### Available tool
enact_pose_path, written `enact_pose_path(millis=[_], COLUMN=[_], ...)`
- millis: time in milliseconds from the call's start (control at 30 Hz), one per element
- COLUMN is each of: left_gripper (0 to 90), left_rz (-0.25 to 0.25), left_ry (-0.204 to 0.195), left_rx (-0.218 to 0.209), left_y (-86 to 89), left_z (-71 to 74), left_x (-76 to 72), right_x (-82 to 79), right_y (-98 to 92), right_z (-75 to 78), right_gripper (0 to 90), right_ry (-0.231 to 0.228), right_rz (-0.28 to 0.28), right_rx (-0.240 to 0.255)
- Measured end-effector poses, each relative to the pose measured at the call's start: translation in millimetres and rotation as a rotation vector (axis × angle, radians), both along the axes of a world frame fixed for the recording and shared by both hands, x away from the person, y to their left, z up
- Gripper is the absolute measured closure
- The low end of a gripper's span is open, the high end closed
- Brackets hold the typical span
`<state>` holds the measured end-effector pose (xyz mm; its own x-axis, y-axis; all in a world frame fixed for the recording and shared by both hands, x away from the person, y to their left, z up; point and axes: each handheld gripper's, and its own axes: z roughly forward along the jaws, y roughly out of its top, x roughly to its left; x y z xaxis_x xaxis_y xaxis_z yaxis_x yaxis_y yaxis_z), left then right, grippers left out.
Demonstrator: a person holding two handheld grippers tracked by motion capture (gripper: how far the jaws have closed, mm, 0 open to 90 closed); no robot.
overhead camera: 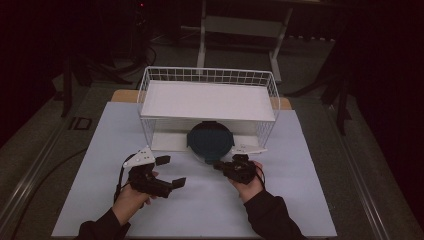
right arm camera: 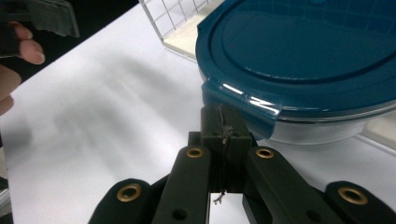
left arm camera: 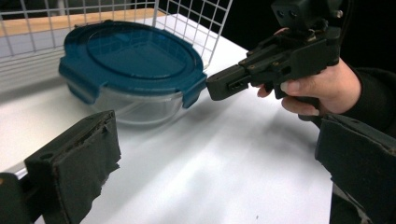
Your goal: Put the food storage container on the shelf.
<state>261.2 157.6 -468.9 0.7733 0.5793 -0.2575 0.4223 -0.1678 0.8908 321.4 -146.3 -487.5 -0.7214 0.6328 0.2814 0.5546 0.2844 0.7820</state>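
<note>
Under wire rack (overhead camera: 207, 107), container (overhead camera: 210, 141), clip facing right gripper (overhead camera: 220, 165)

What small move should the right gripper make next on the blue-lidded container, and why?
Probably nudge the shut right gripper up under the lid's clip to pop it: its tip sits at that clip on the container, while the open left gripper stands apart.

High view looking down on table (overhead camera: 210, 210), both gripper views low, close, sharing blue-lidded container (left arm camera: 130, 65)
</note>
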Motion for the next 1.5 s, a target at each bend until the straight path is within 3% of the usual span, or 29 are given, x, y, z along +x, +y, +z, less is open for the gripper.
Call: enact_pose_path(millis=[233, 333, 467, 600, 933, 1133, 1500], left_gripper=[0.2, 0.2, 0.2, 0.2, 0.2, 0.2, 0.2], left_rz=[0.024, 0.053, 0.085, 0.148, 0.157, 0.171, 0.17], left_ry=[-0.017, -0.034, -0.055, -0.093, -0.083, -0.105, -0.087], left_rx=[0.011, 0.009, 0.032, 0.06, 0.041, 0.029, 0.018], left_y=[11.6, 20.3, 28.7, 36.4, 43.4, 46.8, 47.8], left_z=[-4.4, -6.1, -9.1, -14.0, -23.8, -23.3, -26.6], left_x=[-10.7, -16.3, -24.1, -32.4, -40.8, -40.2, -37.8], right_x=[5.7, 7.1, 11.0, 16.9, 34.2, 44.4, 57.6], right_y=[5.8, 9.5, 11.3, 13.0, 20.2, 24.5, 25.2], right_z=[-8.2, -8.9, -9.5, -10.0, -12.5, -13.5, -17.3], right_gripper=[90.0, 90.0, 90.0, 90.0, 90.0, 90.0, 90.0], right_ry=[0.008, -0.003, 0.005, -0.011, -0.015, -0.025, -0.016], right_rz=[0.003, 0.001, -0.005, -0.013, -0.056, -0.074, -0.111], right_rx=[-0.027, -0.034, -0.031, -0.036, -0.045, -0.051, -0.053])
